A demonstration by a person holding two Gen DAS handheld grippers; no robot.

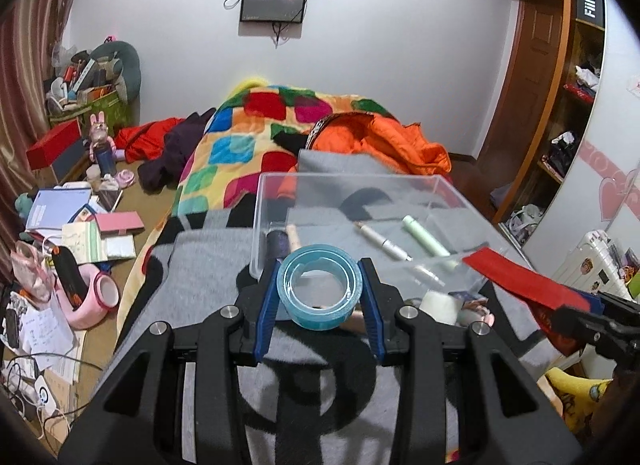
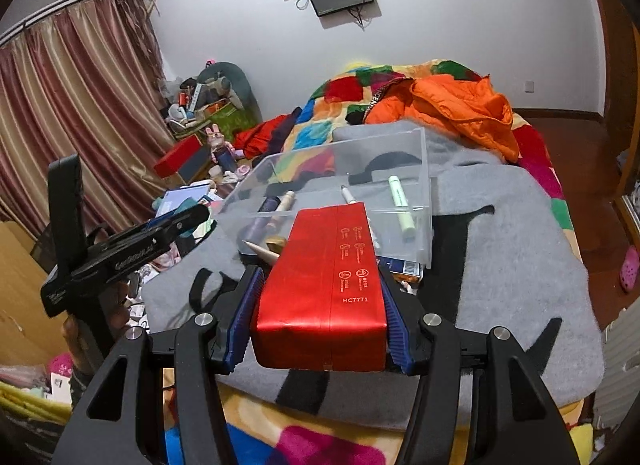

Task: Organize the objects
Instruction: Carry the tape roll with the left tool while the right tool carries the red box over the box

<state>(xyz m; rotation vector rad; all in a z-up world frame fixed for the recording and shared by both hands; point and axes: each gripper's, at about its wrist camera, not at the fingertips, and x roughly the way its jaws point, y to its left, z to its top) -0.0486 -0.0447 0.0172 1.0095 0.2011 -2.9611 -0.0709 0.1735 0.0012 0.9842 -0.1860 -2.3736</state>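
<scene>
In the left wrist view, the left gripper (image 1: pixel 320 289) is seen with its blue fingers (image 1: pixel 269 297) pinching a roll of pale blue tape (image 1: pixel 320 290) across its width, hole turned up toward the camera. The roll is held clear of the grey blanket (image 1: pixel 208 261), just short of the near wall of the clear plastic box (image 1: pixel 448 193) — a carry toward that box is the likely reason. Inside the box a white pen (image 1: pixel 382 242), a pale green tube (image 1: pixel 425 237) and a dark tube (image 1: pixel 279 245) are already laid flat. The tape looks glossy and translucent, with a torn edge visible on the inner ring. At the right edge, the red carton (image 1: pixel 520 277) is seen slanting in.

In the right wrist view, the right gripper (image 2: pixel 320 325) is shown with its fingers (image 2: pixel 242 317) clamped on the two long sides of the red carton (image 2: pixel 324 285), near end toward the camera. The carton is lifted above the blanket (image 2: pixel 512 265), far end overlapping the box's front wall (image 2: pixel 420 225) — presumably to be dropped in or set beside it. It is a glossy red, oblong, with small pale print and a seam along the top.
</scene>
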